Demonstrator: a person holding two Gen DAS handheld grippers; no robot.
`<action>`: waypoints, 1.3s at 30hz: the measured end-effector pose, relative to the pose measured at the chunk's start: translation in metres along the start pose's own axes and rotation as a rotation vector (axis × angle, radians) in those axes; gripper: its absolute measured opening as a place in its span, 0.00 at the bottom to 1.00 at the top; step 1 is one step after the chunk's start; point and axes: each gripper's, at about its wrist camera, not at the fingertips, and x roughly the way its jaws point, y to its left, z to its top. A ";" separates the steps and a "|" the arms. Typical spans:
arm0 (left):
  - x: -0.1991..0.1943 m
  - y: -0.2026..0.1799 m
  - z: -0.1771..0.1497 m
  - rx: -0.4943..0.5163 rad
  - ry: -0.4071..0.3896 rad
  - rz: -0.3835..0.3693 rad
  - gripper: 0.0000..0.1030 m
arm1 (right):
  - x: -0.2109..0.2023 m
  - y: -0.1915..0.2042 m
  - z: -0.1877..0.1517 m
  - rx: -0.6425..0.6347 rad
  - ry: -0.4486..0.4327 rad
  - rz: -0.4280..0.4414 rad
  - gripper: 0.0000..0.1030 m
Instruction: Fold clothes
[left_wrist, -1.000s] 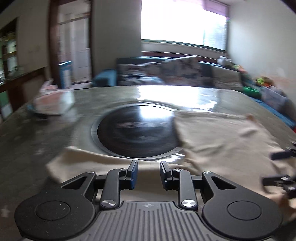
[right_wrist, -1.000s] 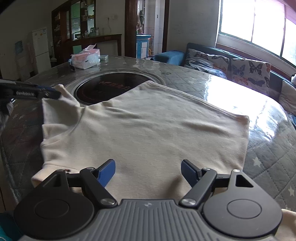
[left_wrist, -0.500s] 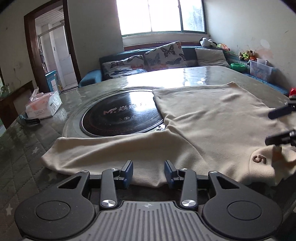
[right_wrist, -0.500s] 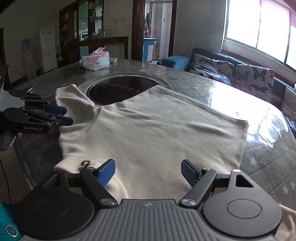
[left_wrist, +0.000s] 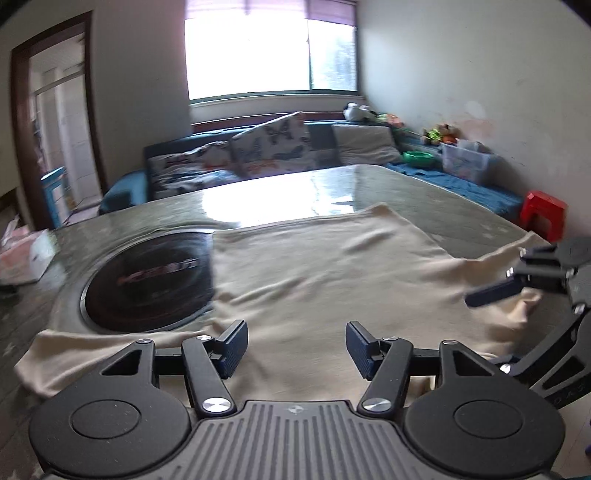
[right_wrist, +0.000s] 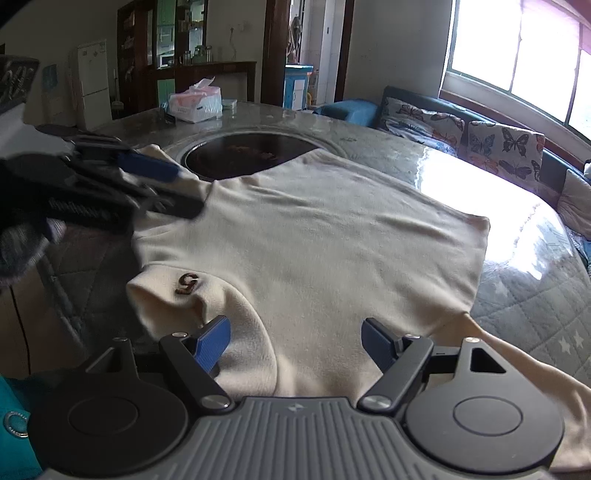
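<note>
A cream shirt (left_wrist: 325, 280) lies spread flat on the table, its collar with a brown "5" (right_wrist: 186, 283) at the near edge. My left gripper (left_wrist: 295, 350) hovers over the shirt's near edge, between the left sleeve and the collar. Its jaws are opening, and no cloth is pinched between the pads. In the right wrist view it shows blurred at the left, over the sleeve (right_wrist: 173, 192). My right gripper (right_wrist: 295, 339) stands open just above the shoulder beside the collar, gripping nothing. The left wrist view shows it at the right edge (left_wrist: 487, 328).
The grey quilted table (right_wrist: 517, 295) has a round black hob (left_wrist: 147, 284) set in it, partly under the shirt. A tissue pack (right_wrist: 195, 105) sits at the far side. A sofa with butterfly cushions (left_wrist: 258, 158) and a red stool (left_wrist: 543, 218) stand beyond the table.
My left gripper's jaws have spread wider, and it has slid right along the shirt's near edge toward the collar. The right gripper has drawn back a little, still open.
</note>
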 end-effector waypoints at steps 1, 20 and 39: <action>0.002 -0.005 -0.001 0.014 0.003 -0.008 0.60 | -0.004 -0.001 0.000 0.004 -0.010 -0.005 0.78; 0.003 -0.028 -0.005 0.115 -0.012 -0.033 0.81 | -0.050 -0.056 -0.030 0.223 -0.064 -0.181 0.78; 0.015 -0.050 0.010 0.092 -0.014 -0.102 1.00 | -0.075 -0.189 -0.109 0.656 -0.048 -0.625 0.75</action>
